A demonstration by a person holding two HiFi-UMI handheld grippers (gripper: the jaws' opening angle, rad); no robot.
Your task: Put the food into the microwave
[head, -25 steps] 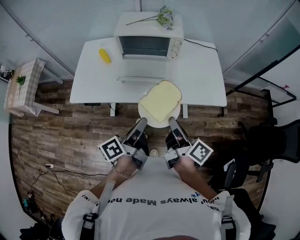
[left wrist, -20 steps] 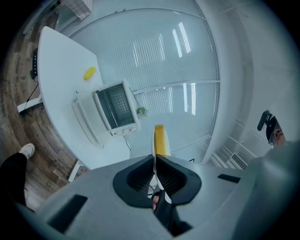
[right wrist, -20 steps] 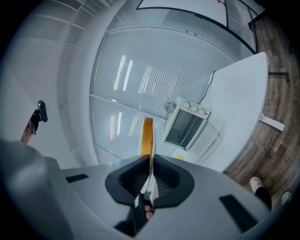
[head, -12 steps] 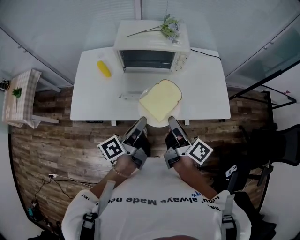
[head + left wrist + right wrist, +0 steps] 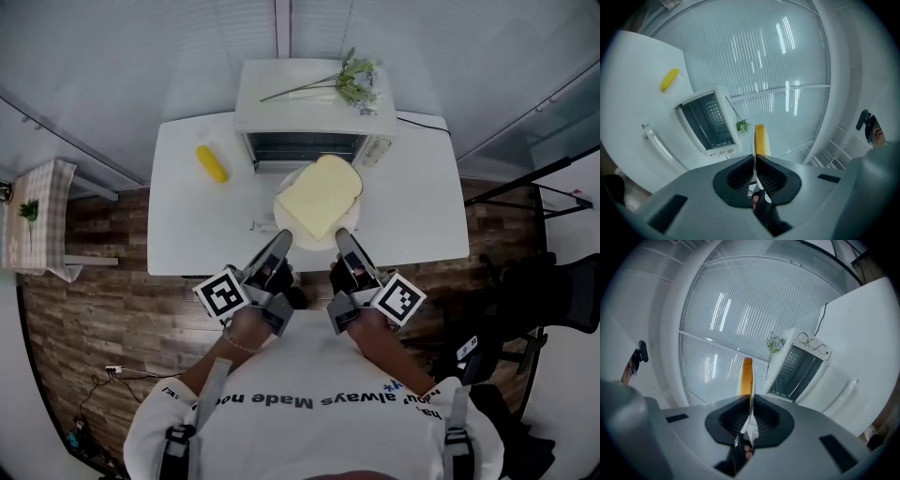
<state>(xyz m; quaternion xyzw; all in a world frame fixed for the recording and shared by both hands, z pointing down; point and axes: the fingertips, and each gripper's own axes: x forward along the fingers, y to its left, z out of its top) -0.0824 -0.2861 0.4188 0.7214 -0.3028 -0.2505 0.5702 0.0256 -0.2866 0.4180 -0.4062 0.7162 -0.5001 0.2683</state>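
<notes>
In the middle of the frame, the left gripper (image 5: 281, 238) and the right gripper (image 5: 343, 238) each had the jaws pressed together on the near rim of a white plate (image 5: 317, 245), and on the plate lay a slice of bread (image 5: 319, 195). The plate was held over the white table (image 5: 187, 225), just in front of the opening of the microwave (image 5: 309, 103) at the upper middle. A yellow corn cob (image 5: 212, 164) lay on the table left of the microwave, well apart from the plate, and a sprig of flowers (image 5: 354, 80) rested on the microwave's top.
</notes>
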